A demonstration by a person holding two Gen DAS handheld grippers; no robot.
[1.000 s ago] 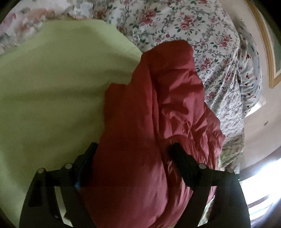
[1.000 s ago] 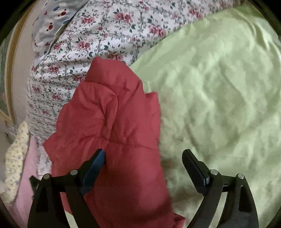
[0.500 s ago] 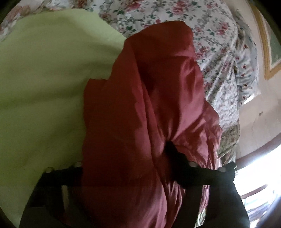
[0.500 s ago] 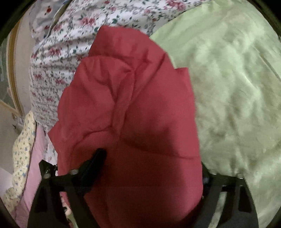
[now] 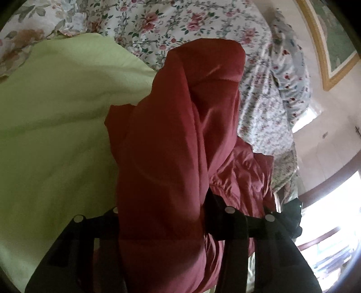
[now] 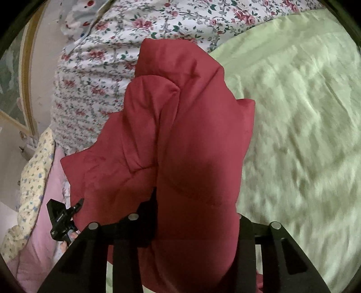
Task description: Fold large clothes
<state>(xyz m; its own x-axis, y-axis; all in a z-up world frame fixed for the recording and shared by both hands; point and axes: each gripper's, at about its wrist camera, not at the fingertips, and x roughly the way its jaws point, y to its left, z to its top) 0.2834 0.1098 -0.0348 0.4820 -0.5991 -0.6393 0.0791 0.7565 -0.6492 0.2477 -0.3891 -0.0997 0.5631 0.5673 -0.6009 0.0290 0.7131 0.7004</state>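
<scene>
1. Your left tool (image 5: 162, 216) is closing its jaws on a thick fold of the red padded jacket (image 5: 180, 135); the fabric fills the gap between the fingers, which already press into it from both sides

2. Your right tool (image 6: 196, 223) is doing the same on another part of that garment, seen in the right wrist view as a bulging red mass (image 6: 191, 139) bunched between its fingers, its jaws also closing

3. The jacket hangs forward from both tools over the bed, its far end draped above the pale green blanket (image 5: 56, 124) with the floral quilt (image 5: 180, 20) beyond; whether the lower hem touches the bed cannot be told from either view

4. Expect a soft, puffy, quilted garment: bulky rather than heavy, springy under pressure, likely to balloon back out of any crease

5. The shell looks smooth and slightly shiny, so a shallow pinch on a single layer could slide; a deep bite through several layers, as now, looks the safer hold

6. For a clean fold, take it at seams, hem corners or shoulder lines where stitching gives the pads something to catch, and keep both holds level so the padding does not twist

7. Nothing here looks fragile; the risk is a lopsided, sagging bundle
</scene>
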